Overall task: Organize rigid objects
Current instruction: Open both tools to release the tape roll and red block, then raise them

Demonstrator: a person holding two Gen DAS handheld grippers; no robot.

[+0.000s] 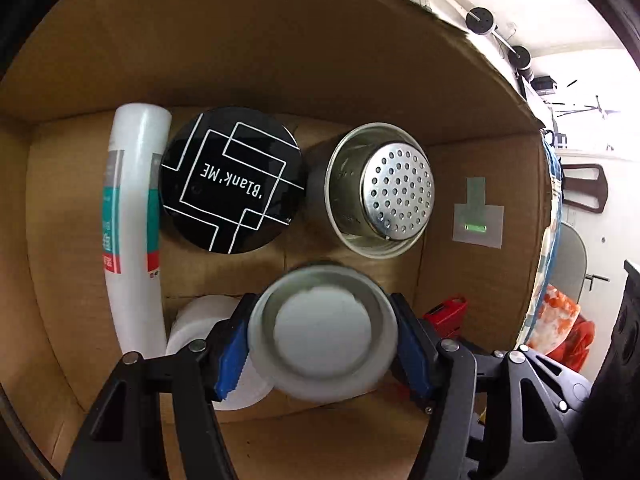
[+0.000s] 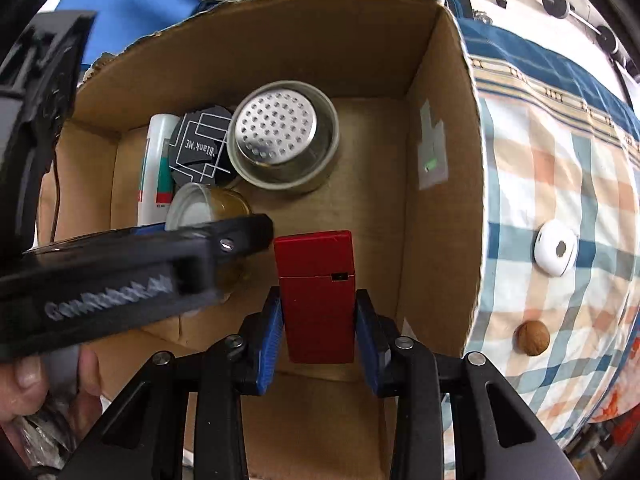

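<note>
My left gripper [image 1: 322,340] is shut on a small clear jar with a white lid [image 1: 324,334] and holds it inside the cardboard box [image 1: 280,60]. The jar also shows in the right wrist view [image 2: 200,204], behind the left gripper's finger [image 2: 236,236]. My right gripper [image 2: 320,320] is shut on a red rectangular case [image 2: 318,292] above the box's near right part; it shows partly in the left wrist view [image 1: 448,312]. On the box floor lie a white tube [image 1: 134,220], a black round tin [image 1: 234,180] and a perforated steel cup [image 1: 380,188].
A white round container [image 1: 200,328] sits under my left gripper. Outside the box, on the checked cloth [image 2: 560,160], lie a white round object [image 2: 556,252] and a walnut [image 2: 532,338]. Tape [image 2: 432,152] marks the box's right wall.
</note>
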